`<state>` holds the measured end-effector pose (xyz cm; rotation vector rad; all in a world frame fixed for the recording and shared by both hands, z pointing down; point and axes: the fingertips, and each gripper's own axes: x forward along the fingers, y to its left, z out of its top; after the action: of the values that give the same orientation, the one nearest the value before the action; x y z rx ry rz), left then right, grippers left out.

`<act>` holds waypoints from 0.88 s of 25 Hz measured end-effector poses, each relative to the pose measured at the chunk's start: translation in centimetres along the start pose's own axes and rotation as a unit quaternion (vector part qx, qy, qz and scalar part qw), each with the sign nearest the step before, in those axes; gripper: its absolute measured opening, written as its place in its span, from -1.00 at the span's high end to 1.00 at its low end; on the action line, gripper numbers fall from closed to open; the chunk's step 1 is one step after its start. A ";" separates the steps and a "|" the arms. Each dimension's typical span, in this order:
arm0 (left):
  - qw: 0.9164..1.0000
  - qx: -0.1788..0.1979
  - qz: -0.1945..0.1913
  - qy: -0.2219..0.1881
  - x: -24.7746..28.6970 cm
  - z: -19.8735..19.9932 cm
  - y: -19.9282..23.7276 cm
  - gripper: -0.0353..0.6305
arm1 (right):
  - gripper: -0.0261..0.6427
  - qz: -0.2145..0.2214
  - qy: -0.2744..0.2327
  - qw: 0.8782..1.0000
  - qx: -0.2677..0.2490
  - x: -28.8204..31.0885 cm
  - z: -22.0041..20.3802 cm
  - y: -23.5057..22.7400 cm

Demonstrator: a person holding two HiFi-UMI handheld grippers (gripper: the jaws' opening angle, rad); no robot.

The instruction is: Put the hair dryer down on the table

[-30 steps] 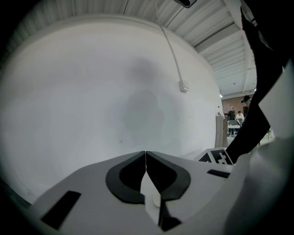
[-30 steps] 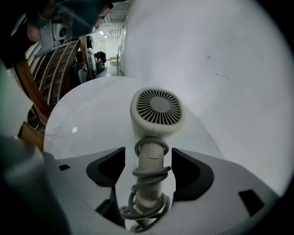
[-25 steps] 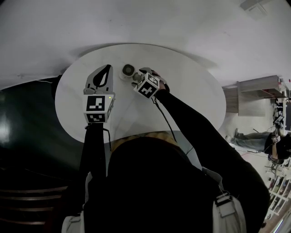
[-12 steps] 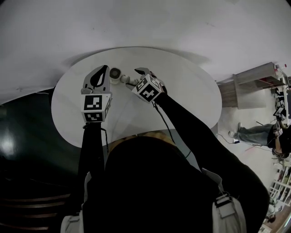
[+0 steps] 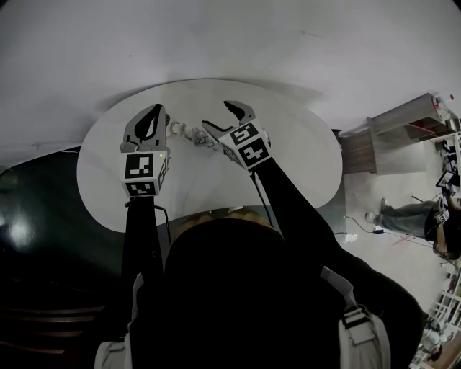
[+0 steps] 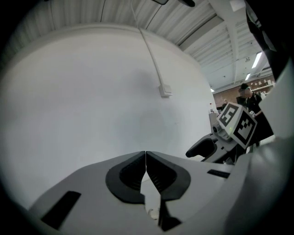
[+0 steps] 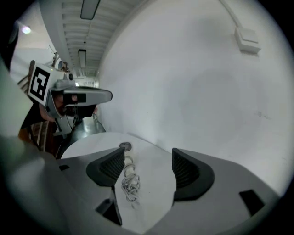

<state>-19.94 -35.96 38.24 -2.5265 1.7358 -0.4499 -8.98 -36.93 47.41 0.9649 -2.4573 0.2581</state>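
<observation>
Right gripper (image 7: 147,166): jaws spread wide, nothing between them. Hair dryer (image 7: 127,159) lies flat on table (image 7: 154,195), lower centre of frame, just left of the gap, cord (image 7: 131,186) bunched at near end. Judged: wide jaws leave dryer free, placement done. Left gripper (image 6: 146,158): jaws clenched together, empty, likely idle.

A plain white wall (image 5: 230,36) is rising behind the round white table (image 5: 302,144), a thin white conduit (image 6: 150,59) running down it to a small box (image 6: 165,90). A pale wooden cabinet (image 5: 392,144) is standing at the right (shelving beyond is blurred), and long ceiling lights (image 7: 89,8) are glowing overhead.
</observation>
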 end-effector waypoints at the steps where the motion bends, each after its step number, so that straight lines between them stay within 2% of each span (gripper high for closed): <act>1: 1.000 0.002 0.002 -0.002 0.0 0.5 -0.6 0.84 | -0.02 -0.005 -0.014 1.000 0.005 -1.1 0.6 -0.5; 7: 1.000 0.005 0.019 -0.025 -0.3 3.7 -3.5 0.84 | -0.02 -0.037 -0.119 0.992 -0.004 -7.7 4.5 -3.2; 10: 0.999 0.013 0.021 -0.040 -0.2 5.2 -5.6 0.84 | -0.02 -0.051 -0.154 0.987 -0.003 -10.5 5.1 -4.9; 16: 0.998 0.008 0.011 -0.056 1.1 6.6 -9.7 0.84 | -0.01 -0.099 -0.190 0.977 -0.006 -14.9 3.9 -8.1; 22: 0.995 -0.005 0.005 -0.098 1.3 8.1 -11.7 0.84 | 0.19 -0.134 -0.206 0.969 0.009 -17.4 2.7 -9.9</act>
<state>-6.77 -33.83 33.11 -2.4716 1.6824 -0.1843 7.78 -34.82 36.32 1.4650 -2.6444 -0.0170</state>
